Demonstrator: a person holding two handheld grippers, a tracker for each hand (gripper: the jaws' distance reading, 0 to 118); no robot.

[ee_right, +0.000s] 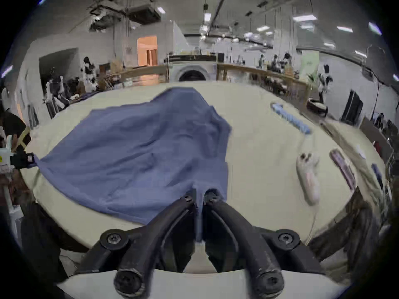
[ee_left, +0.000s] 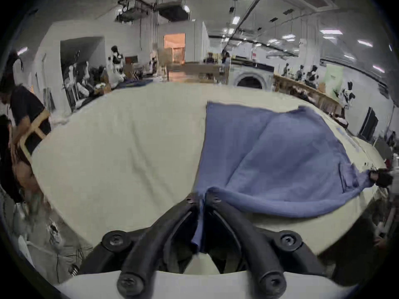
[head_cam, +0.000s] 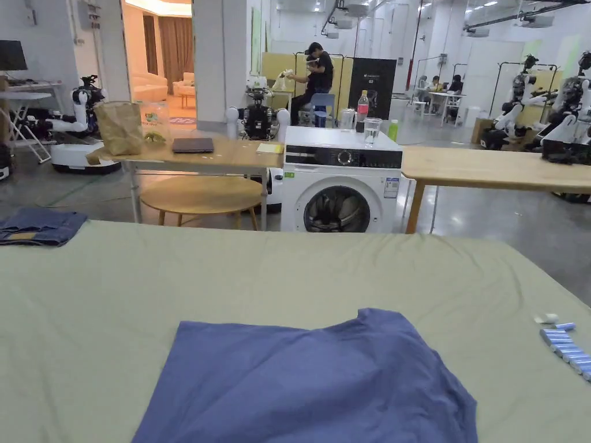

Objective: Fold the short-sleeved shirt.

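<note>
A blue short-sleeved shirt (head_cam: 311, 380) lies on the pale green table cover (head_cam: 231, 277), its near edge drawn toward me. In the left gripper view my left gripper (ee_left: 201, 198) is shut on a pinch of the shirt (ee_left: 280, 152), with cloth hanging down between its jaws. My right gripper (ee_right: 199, 197) grips the shirt (ee_right: 140, 148) the same way at the other near corner. Far off in each gripper view the other gripper holds its corner: the right gripper (ee_left: 380, 177) at the right edge, the left gripper (ee_right: 21, 160) at the left edge.
Folded denim (head_cam: 40, 226) lies at the table's far left. A row of blue clips (head_cam: 568, 352) sits at the right edge, with a white object (ee_right: 308, 178) nearby. Beyond the table stand a washing machine (head_cam: 340, 184), wooden tables (head_cam: 490, 167) and a person (head_cam: 317, 75).
</note>
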